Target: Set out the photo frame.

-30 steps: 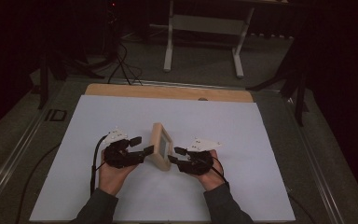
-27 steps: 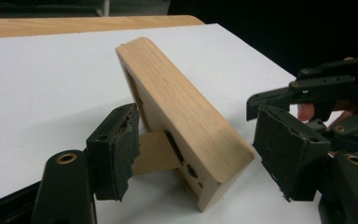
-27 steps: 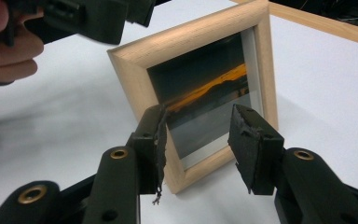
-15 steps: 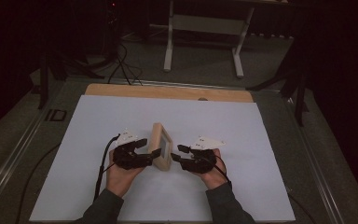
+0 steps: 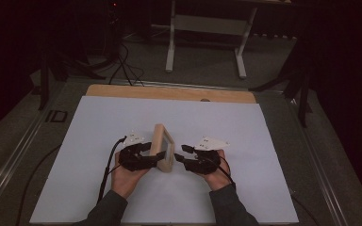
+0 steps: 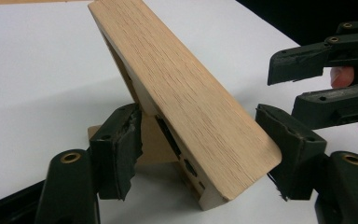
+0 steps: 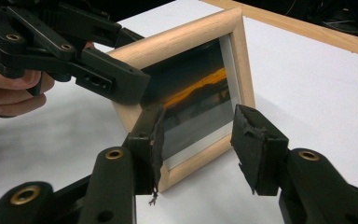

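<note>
A light wooden picture frame (image 5: 162,146) stands tilted on its back stand in the middle of the white sheet. In the left gripper view its side edge (image 6: 191,102) runs between my jaws. My left gripper (image 5: 156,151) is shut on the frame's near end, one pad on the back and one on the front (image 6: 203,149). My right gripper (image 5: 181,153) is open just right of the frame. Its jaws have just been opening, and the pads (image 7: 198,135) flank the glass front (image 7: 191,98) without pressing on it. The right gripper (image 6: 284,88) also shows beyond the frame.
A white sheet (image 5: 99,141) covers the table, with a wooden board edge (image 5: 169,92) along the back. Behind the table, a metal stand (image 5: 207,28) and cables (image 5: 122,61) lie on the dark floor.
My left gripper moved right, up to the frame, and its jaws closed around the near end. The right gripper stayed put while its jaws spread off the frame.
</note>
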Demonstrator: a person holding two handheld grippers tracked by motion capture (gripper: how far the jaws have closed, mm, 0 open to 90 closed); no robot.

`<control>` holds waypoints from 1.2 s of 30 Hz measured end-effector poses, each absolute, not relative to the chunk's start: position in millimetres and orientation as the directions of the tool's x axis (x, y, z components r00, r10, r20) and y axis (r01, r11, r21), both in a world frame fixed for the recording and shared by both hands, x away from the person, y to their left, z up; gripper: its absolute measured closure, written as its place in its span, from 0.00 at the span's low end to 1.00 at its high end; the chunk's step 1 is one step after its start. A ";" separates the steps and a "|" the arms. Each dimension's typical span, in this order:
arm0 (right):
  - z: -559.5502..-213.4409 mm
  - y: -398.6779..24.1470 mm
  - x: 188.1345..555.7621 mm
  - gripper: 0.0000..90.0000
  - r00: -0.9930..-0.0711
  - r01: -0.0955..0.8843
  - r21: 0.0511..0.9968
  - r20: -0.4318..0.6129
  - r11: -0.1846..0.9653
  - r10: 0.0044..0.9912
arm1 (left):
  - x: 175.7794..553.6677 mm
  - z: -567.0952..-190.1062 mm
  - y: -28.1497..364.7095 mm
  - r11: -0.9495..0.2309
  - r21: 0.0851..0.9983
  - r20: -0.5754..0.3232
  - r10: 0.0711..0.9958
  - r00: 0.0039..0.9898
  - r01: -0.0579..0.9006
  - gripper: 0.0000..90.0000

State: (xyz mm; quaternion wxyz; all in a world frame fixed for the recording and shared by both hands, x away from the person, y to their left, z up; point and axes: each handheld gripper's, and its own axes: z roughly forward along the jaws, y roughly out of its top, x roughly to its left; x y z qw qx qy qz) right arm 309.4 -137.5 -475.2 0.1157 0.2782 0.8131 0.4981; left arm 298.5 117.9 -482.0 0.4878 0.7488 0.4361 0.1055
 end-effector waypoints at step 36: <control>-463.5 -156.9 312.9 0.56 -0.777 0.328 0.900 0.083 0.288 0.624 | 293.6 -478.7 115.4 -0.163 0.825 -0.273 0.723 0.635 0.541 0.65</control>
